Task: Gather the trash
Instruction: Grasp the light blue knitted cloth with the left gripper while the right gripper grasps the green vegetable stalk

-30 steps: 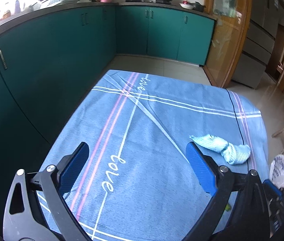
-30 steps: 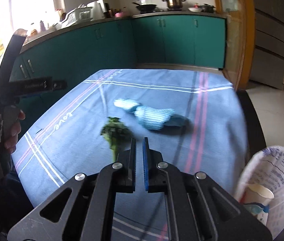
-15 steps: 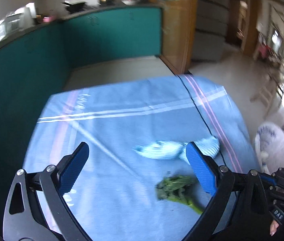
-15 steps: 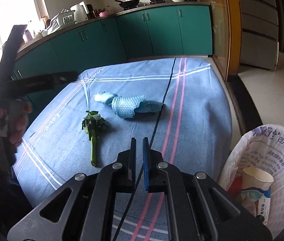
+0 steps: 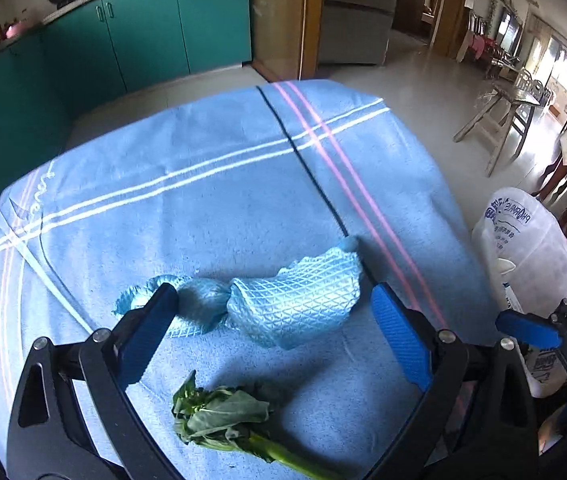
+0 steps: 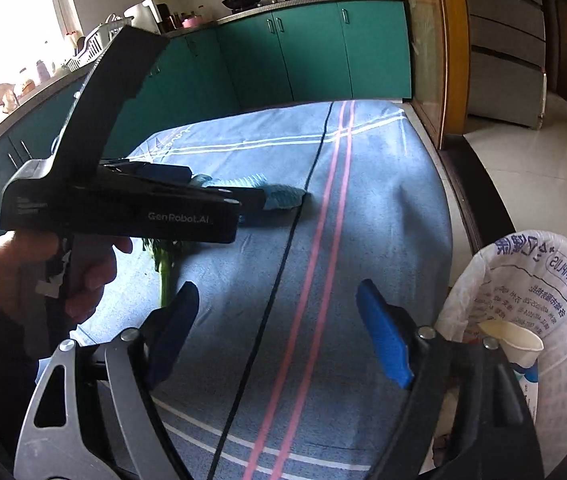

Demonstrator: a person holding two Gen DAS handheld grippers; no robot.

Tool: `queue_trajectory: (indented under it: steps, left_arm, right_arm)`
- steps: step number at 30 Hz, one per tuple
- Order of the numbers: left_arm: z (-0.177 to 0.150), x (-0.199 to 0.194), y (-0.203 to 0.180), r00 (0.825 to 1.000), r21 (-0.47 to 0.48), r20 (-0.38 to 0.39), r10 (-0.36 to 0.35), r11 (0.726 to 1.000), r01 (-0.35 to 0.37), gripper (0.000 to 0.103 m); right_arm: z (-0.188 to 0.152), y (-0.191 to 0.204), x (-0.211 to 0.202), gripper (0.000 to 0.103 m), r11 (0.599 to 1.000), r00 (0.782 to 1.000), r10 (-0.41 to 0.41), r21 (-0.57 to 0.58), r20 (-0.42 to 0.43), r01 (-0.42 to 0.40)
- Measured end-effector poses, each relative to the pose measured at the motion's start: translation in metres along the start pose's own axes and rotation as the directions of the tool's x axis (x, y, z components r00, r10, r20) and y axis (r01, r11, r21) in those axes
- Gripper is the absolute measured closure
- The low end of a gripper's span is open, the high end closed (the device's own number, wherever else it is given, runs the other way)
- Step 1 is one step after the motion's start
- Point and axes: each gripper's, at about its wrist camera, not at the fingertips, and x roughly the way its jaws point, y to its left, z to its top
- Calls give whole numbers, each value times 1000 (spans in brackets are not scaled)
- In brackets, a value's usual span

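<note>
A leafy green vegetable scrap [image 5: 227, 420] lies on the blue tablecloth [image 5: 203, 208], just below and between my left gripper's fingers. My left gripper [image 5: 271, 320] is open and empty, hovering over a crumpled light-blue cloth [image 5: 291, 304]. In the right wrist view the left gripper's body hides most of the scrap; its stem [image 6: 165, 280] shows. My right gripper [image 6: 279, 320] is open and empty above the cloth's pink stripes. A white plastic trash bag [image 6: 543, 320] holding a paper cup [image 6: 515, 340] stands at the table's right; it also shows in the left wrist view [image 5: 527, 264].
Teal kitchen cabinets [image 6: 303, 48] run along the back and left, with pots on the counter. A wooden door frame [image 6: 447, 52] and a grey fridge [image 6: 503, 40] stand beyond the table's far right corner. Chairs [image 5: 503, 116] stand on the tiled floor to the right.
My left gripper has swung right and down over the cloth and vegetable scrap. My right gripper has opened from shut and shifted right toward the bag.
</note>
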Motion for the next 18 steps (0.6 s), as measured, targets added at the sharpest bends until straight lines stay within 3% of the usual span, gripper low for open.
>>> queue_trajectory:
  steps: [1,3,6,8,13,18]
  left_arm:
    - [-1,0,2,1000,-13,-3,-6,1000,6,9]
    - [-1,3,8,1000,-27,-23,6,1000,-7,46]
    - [-4,2,21,999,-79,-34,-32,996,29,59]
    - [-6,-4,28,999,-100,-25,-29,995,26,61]
    - [-11,-58,56,994,-177,110,8,984,12,61]
    - [-20,-115,102,958,-333,258,126,942,-34,61]
  right_arm:
    - [-1,-1,0,23,1000,1000,0,2,-4,0]
    - [-2,0,0,23,1000,1000,-1,2,-7,1]
    - [1,4,1,19,1000,1000,3,-2,-5,-3]
    - [3,9,3,19,1000,1000,14,-5,-3,-14]
    - [9,27,14,19,997,997,72,-26,-22,-72]
    - [20,53,43,19,990,987,133,-38,-86,-137]
